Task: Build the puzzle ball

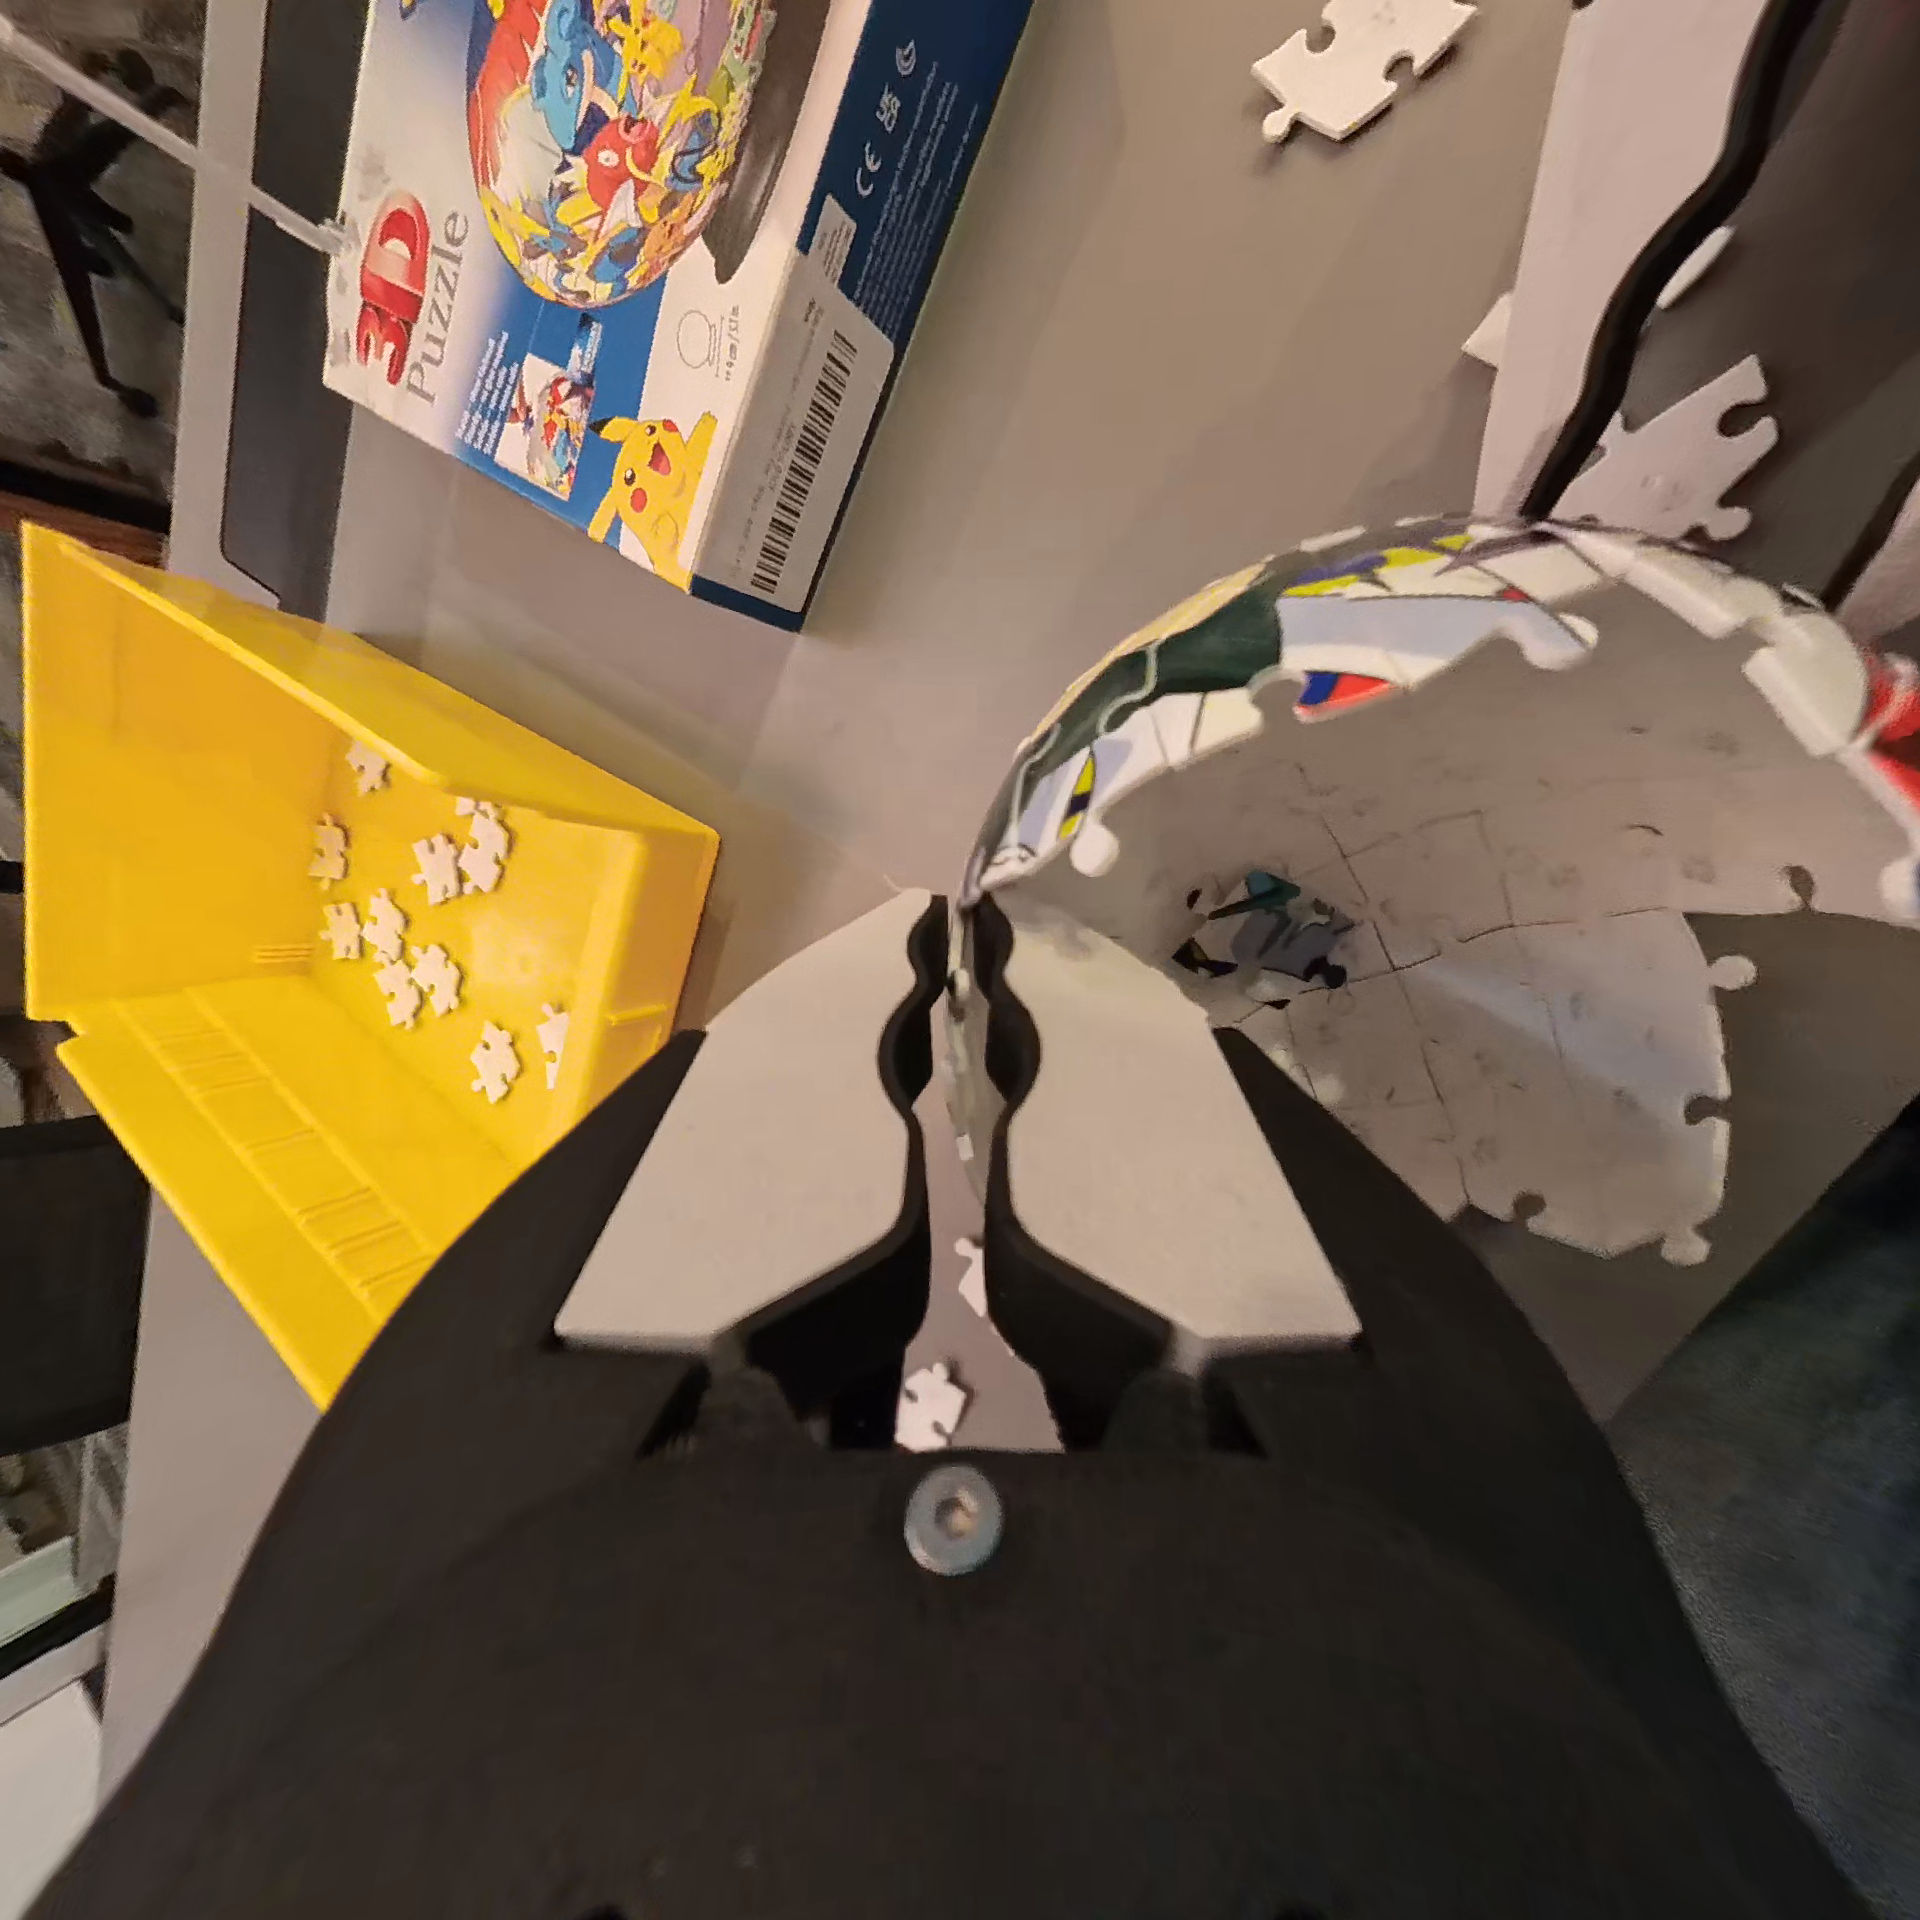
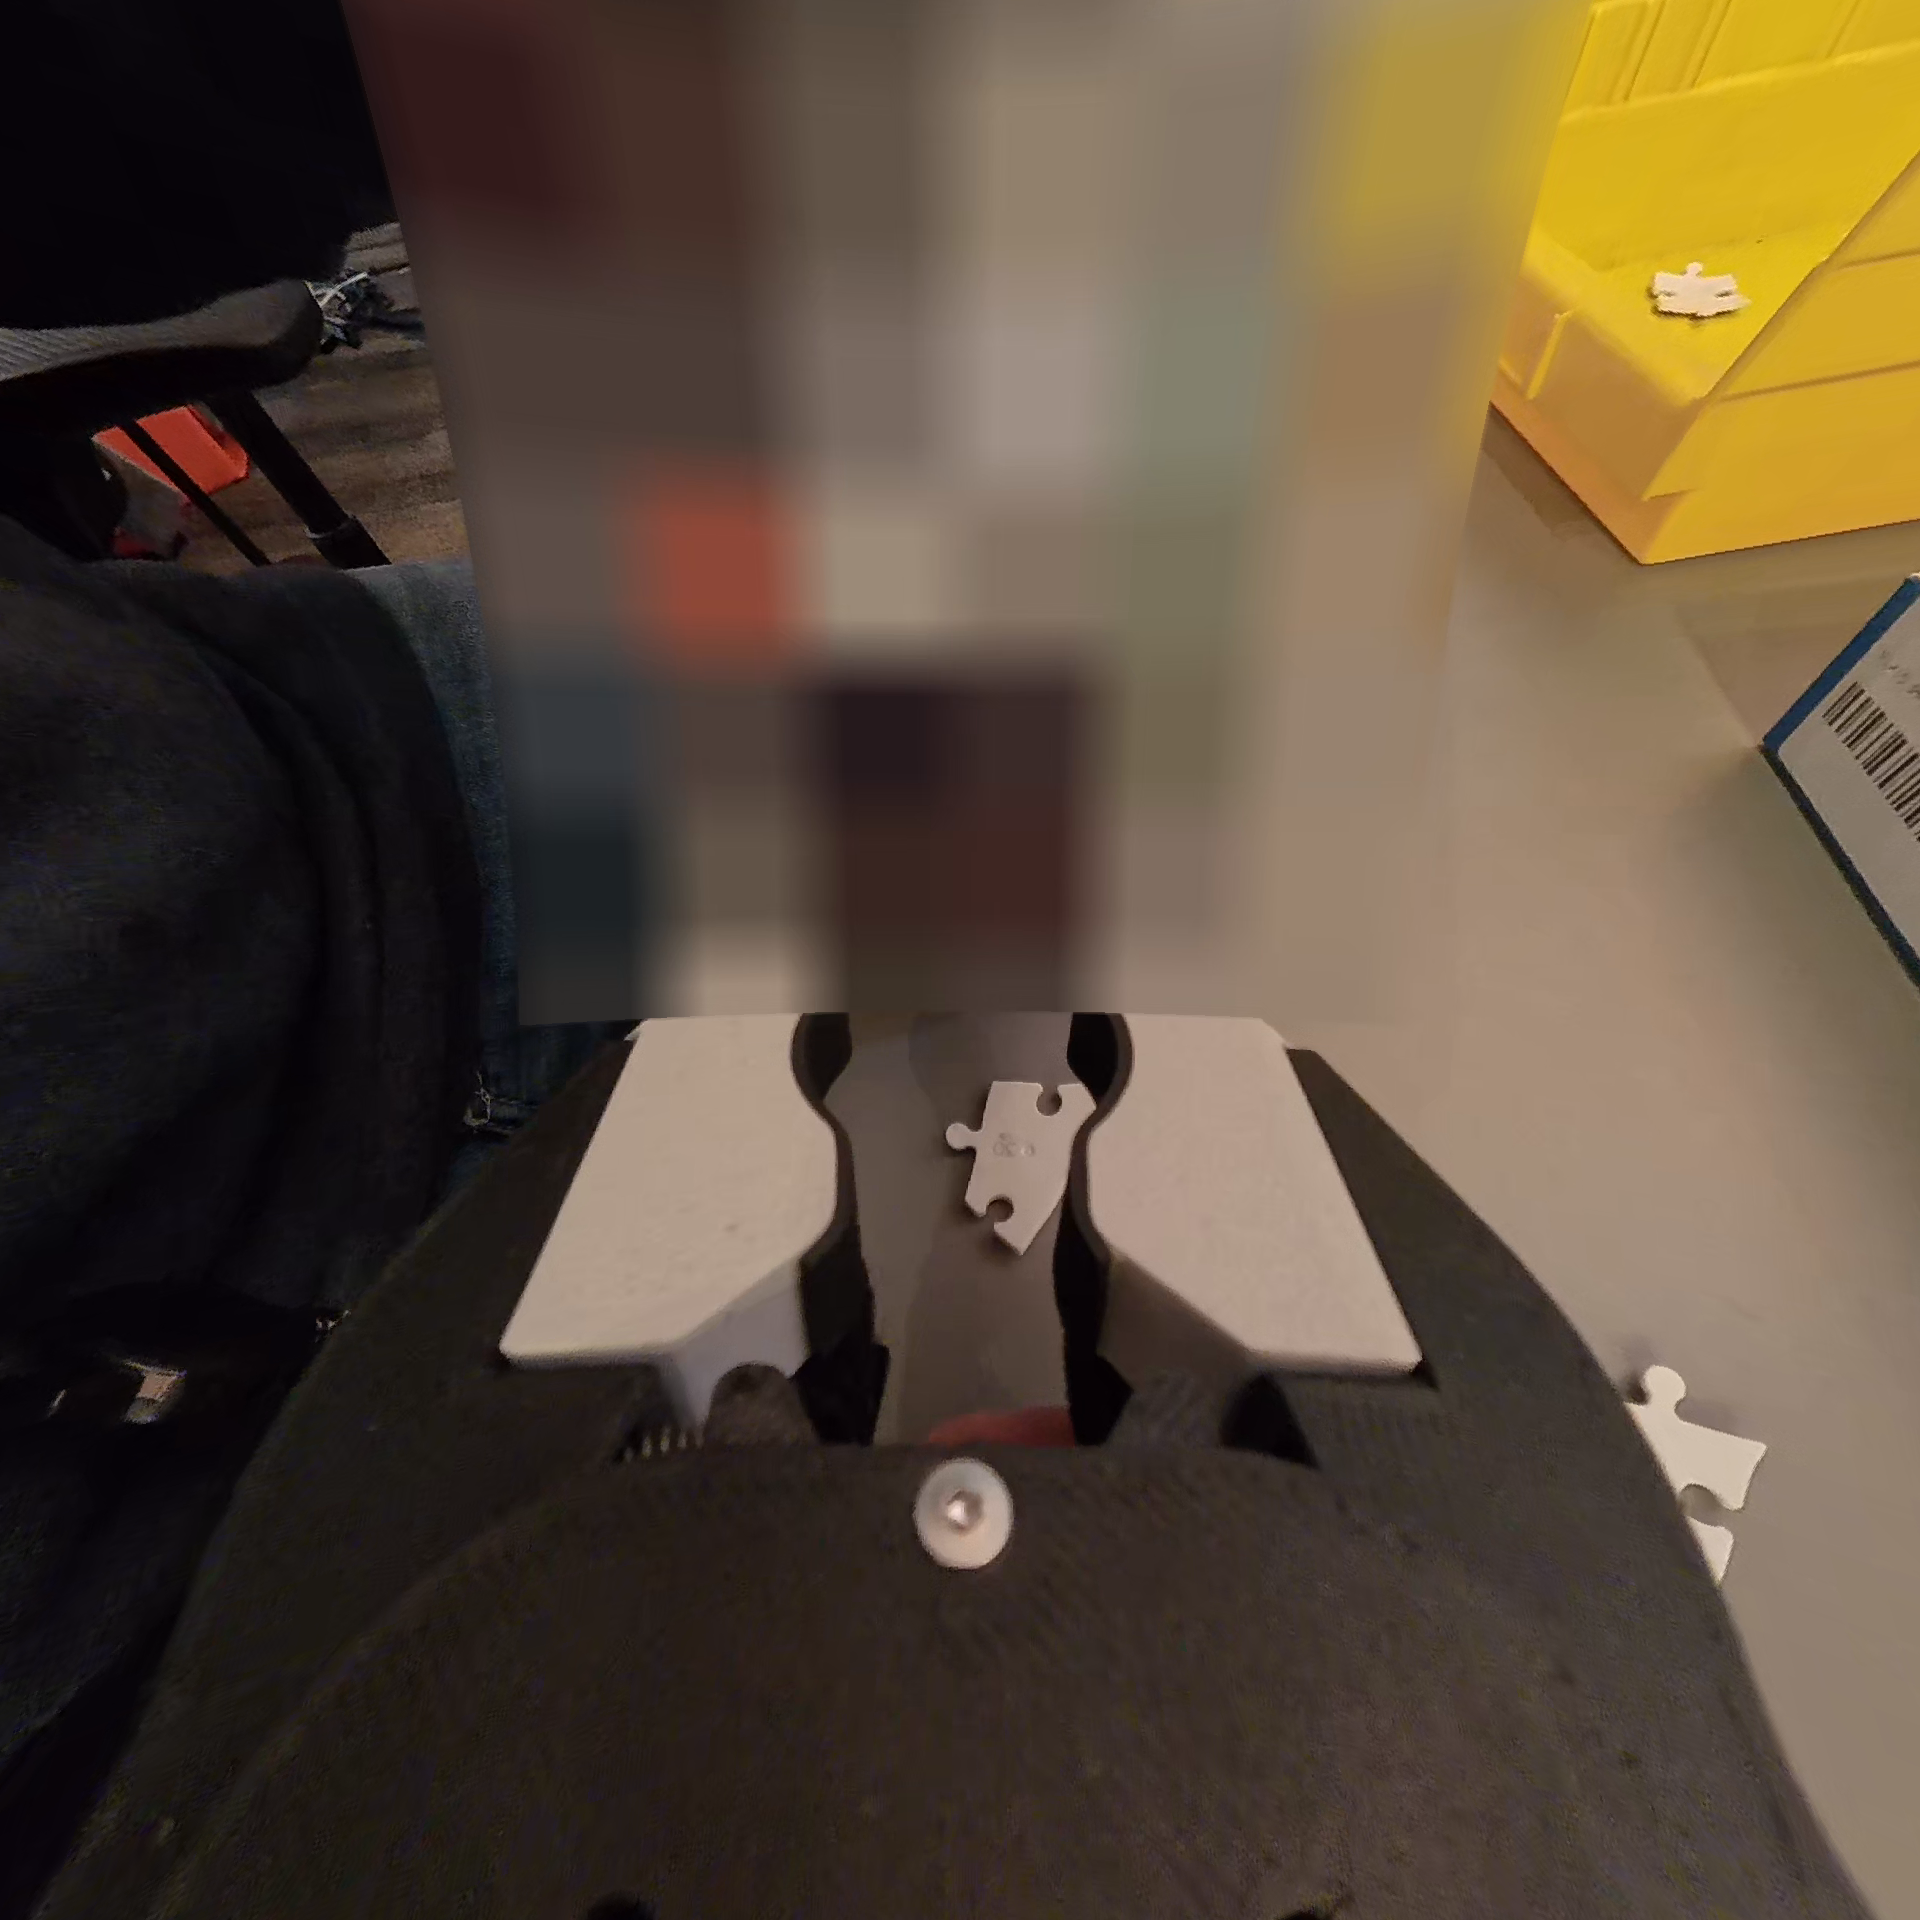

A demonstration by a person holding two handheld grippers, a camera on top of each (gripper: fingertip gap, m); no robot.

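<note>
In the left wrist view my left gripper [image 1: 961,940] is shut on the rim of the partly built puzzle ball [image 1: 1455,831]. It is an open curved shell, printed outside and white inside, held above the grey table [image 1: 1039,468]. In the right wrist view my right gripper [image 2: 961,1029] stands open, its fingertips partly behind a blurred patch. A white puzzle piece [image 2: 1013,1158] shows between its fingers, close to the right pad and clear of the left one. The right gripper also shows in the left wrist view at the upper right [image 1: 1662,260], with a white piece [image 1: 1683,457] by it.
A yellow bin [image 1: 623,935] with several white pieces sits left of the ball; it also shows at the top right of the right wrist view [image 2: 1662,416]. The puzzle box [image 1: 644,260] lies beyond. Loose white pieces [image 1: 1351,62] [image 2: 1694,1455] lie on the table. A person's dark clothing [image 2: 208,935] fills the left. Left tips to right tips: about 11 cm.
</note>
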